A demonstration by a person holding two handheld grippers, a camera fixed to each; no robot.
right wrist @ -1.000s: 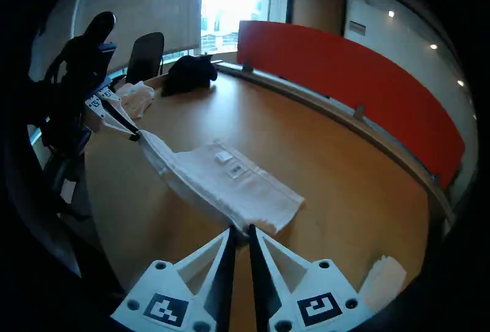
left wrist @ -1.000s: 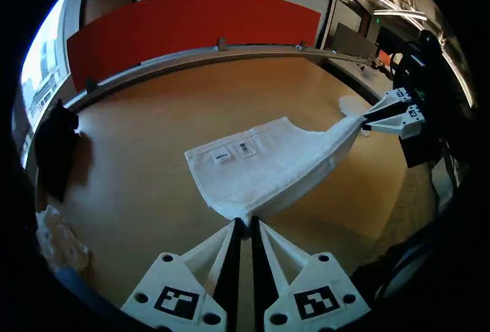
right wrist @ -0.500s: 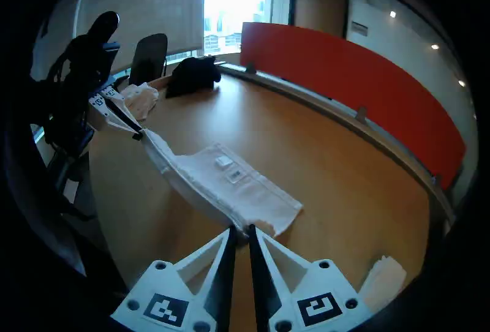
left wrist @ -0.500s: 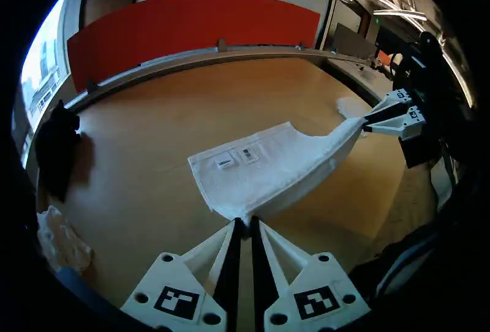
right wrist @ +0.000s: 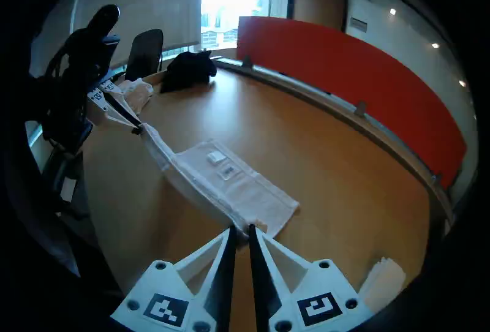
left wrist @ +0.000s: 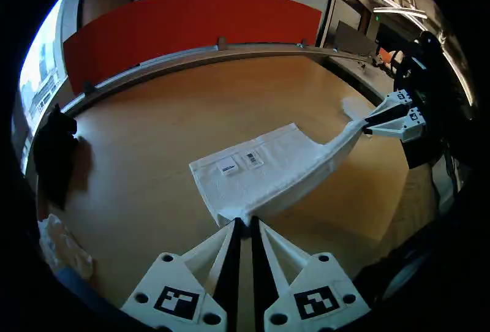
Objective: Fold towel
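Left gripper (left wrist: pixel 244 220): clenched on the near corner of the white towel (left wrist: pixel 269 169), the cloth pinched right at the fingertips. Right gripper (right wrist: pixel 240 229): likewise clamped on the other near corner. From the left gripper view I also see it farther off, with the towel's edge running up into its tips.

Towel position: the far part lies flat on the wooden counter (left wrist: pixel 153 130), roughly mid-surface, with two small labels (left wrist: pixel 239 162) facing up. The near long edge is raised off the counter and stretched between the two grippers, sagging slightly in the middle.

Step in hand, as I judge it: both near corners are gripped and lifted, and the fold-over has not yet been made.

Next move, as I judge it: I would carry both corners forward together over the flat part, at equal height and with even tension so the edge does not twist. I would then lay it along the far edge and let go only once the corners line up. The main risk is that uneven travel skews the fold.

Also noted: a dark garment (left wrist: pixel 52 154) and a pale cloth heap (right wrist: pixel 138 93), both well clear of the towel.
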